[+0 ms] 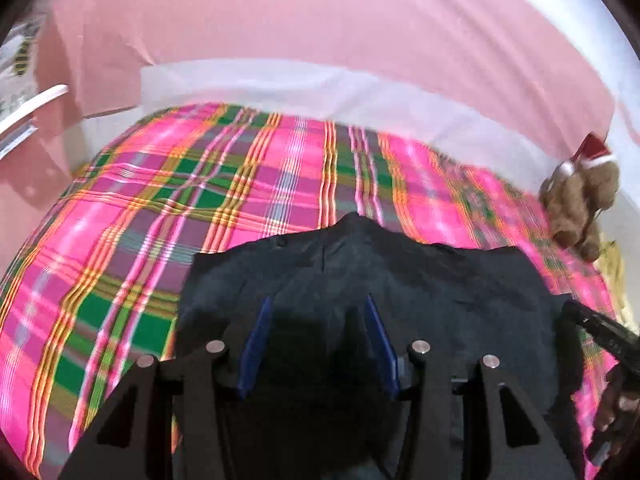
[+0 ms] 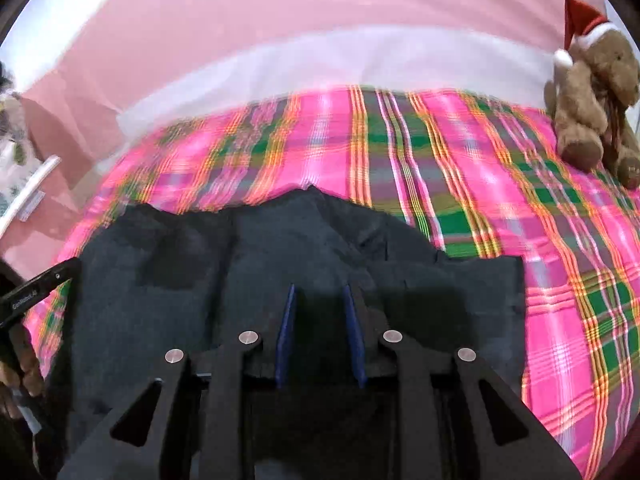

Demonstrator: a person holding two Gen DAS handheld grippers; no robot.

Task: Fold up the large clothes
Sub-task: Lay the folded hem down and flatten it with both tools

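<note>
A dark navy garment [image 1: 440,280] lies spread over a pink, green and orange plaid bed sheet [image 1: 140,216], its far edge rumpled into a peak. My left gripper [image 1: 318,300] points down onto it, and bunched dark cloth fills the gap between its blue pads. In the right wrist view the same garment [image 2: 200,260] spreads left and right of my right gripper [image 2: 319,286], whose narrower jaws also have cloth between the pads. Folds in the cloth run toward both grippers. Each view catches the other gripper at its side edge, held by a hand [image 2: 24,364].
A brown teddy bear [image 2: 592,92] in a red Santa hat sits on the sheet [image 2: 480,184] at the far right. A white band and a pink surface [image 1: 320,20] rise behind the bed. A white rod [image 1: 32,108] stands off the bed's left side.
</note>
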